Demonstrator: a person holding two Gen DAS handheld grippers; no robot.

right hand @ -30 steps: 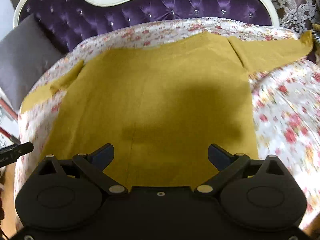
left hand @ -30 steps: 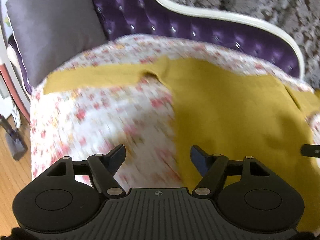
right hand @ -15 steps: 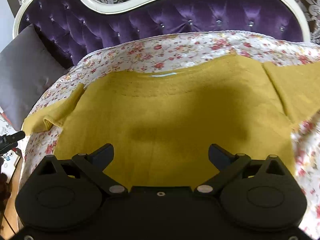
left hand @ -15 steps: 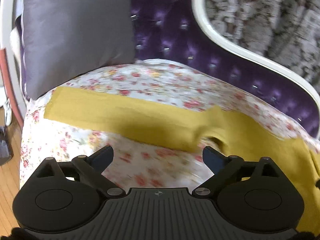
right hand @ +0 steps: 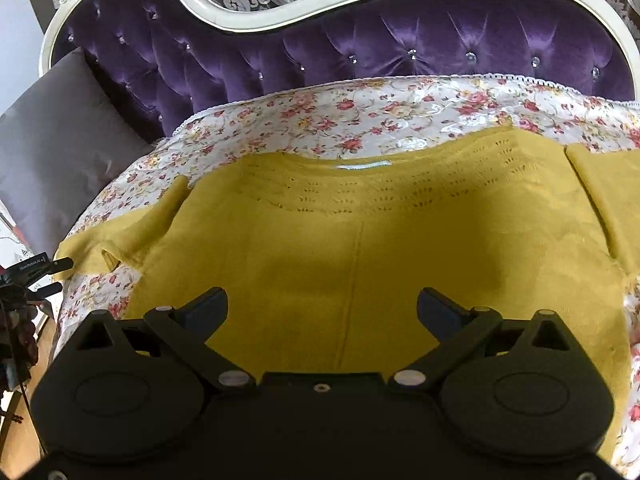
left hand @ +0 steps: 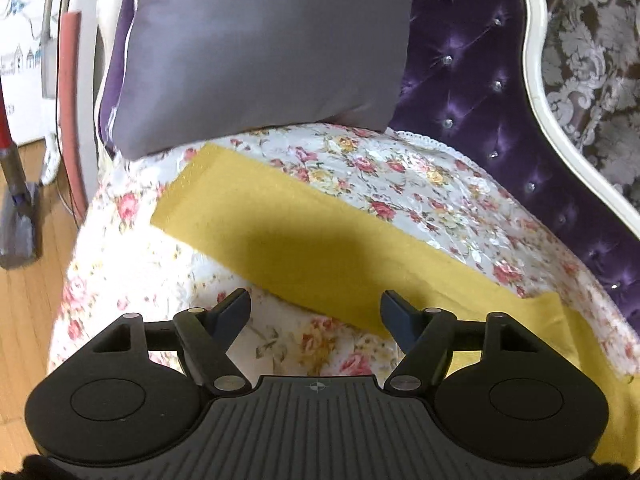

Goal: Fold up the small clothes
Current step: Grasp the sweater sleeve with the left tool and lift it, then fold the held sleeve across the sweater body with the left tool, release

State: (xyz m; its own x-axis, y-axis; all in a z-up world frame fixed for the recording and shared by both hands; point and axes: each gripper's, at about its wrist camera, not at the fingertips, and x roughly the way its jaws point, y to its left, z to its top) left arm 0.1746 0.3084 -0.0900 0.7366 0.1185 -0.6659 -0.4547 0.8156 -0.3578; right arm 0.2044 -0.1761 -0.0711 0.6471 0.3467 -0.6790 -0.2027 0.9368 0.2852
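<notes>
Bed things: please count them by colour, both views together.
Mustard: 1, sweater
Grey: 1, pillow
Purple: 1, headboard
Floral: 1, cover
Total: 4

Floral-covered sofa seat (right hand: pixel 400 108), mustard sweater (right hand: pixel 360 248) spread flat, grey cushion (left hand: pixel 260 48)

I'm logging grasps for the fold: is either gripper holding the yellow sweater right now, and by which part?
Nothing is held. The left gripper, jaws closing, is empty above the sleeve; the right gripper is open over the sweater.
</notes>
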